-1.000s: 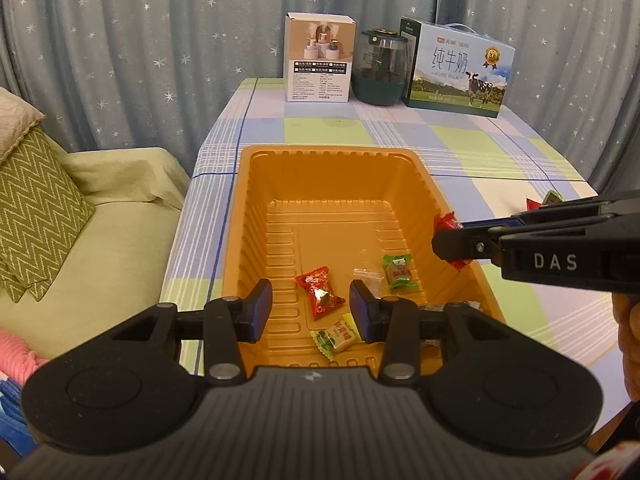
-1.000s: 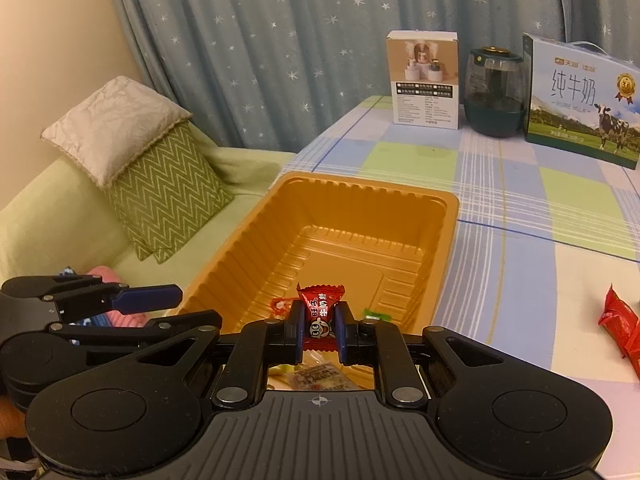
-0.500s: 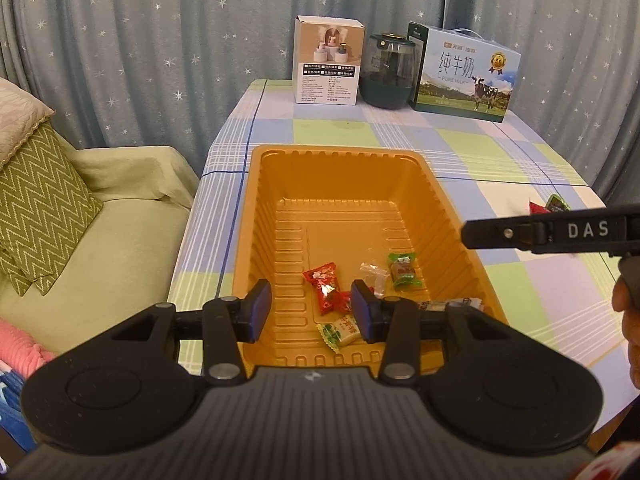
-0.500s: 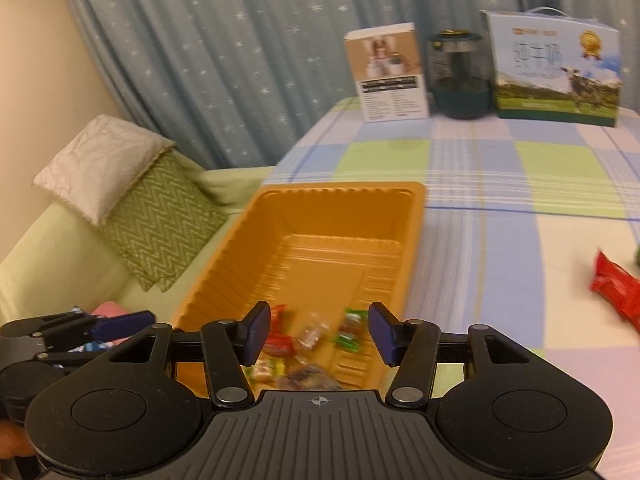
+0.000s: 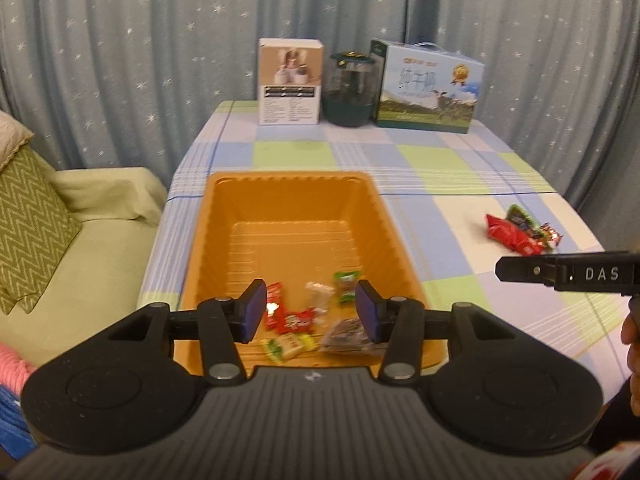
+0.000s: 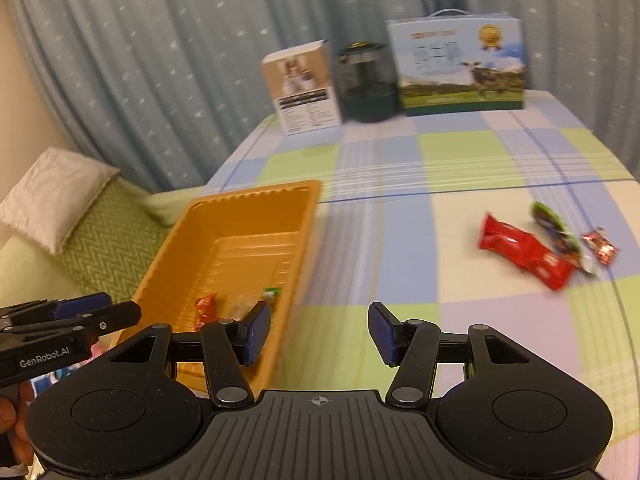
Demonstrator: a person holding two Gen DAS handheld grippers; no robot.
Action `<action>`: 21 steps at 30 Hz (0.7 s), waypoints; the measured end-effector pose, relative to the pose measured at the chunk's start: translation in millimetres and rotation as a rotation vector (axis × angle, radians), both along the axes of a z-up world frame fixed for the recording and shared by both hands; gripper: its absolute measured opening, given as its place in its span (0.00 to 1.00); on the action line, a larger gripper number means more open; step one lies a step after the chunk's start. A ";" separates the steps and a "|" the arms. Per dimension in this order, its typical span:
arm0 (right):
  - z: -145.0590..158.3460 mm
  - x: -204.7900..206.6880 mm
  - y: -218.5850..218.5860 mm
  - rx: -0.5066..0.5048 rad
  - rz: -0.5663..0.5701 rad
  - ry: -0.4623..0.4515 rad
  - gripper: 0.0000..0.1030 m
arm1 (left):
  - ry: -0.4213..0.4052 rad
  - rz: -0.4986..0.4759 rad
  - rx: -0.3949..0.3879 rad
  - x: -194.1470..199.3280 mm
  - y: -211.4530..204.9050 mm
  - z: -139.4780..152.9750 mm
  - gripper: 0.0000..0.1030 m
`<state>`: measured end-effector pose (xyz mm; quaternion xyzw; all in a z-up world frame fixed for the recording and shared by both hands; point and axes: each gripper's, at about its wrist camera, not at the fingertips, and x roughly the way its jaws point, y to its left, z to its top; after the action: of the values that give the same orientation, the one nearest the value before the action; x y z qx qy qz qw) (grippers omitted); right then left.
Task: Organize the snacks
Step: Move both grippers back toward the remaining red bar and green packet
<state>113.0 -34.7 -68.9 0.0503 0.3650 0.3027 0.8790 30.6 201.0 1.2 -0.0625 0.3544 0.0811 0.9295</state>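
orange tray (image 5: 296, 216) now holds the red candy (image 5: 294, 319) the right hand-held gripper (image 6: 316, 334) dropped; its jaws stand apart, empty. left hand-held gripper (image 5: 310, 310) is opening, empty. more snacks (image 6: 524, 250) wait far right on the tabletop (image 6: 400, 240).

Right tongs (image 5: 568, 274) read "DAS"; left tongs (image 6: 52, 332) read "GenRobot.AI".

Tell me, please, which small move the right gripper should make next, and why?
Probably move the right gripper toward the red snack packet on the tablecloth. Its jaws are open with nothing between them, and that packet, a green packet and a small red candy lie outside the orange tray, which already holds several snacks.
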 end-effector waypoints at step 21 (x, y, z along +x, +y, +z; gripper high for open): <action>13.1 -10.3 -115.5 -0.039 -0.201 -0.010 0.53 | -0.031 -0.185 -0.010 28.3 -108.1 23.4 0.56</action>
<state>102.7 -150.2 -55.8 0.0681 0.3598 0.2058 0.9075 58.9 92.9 24.6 -0.0356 0.3445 -0.0079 0.9381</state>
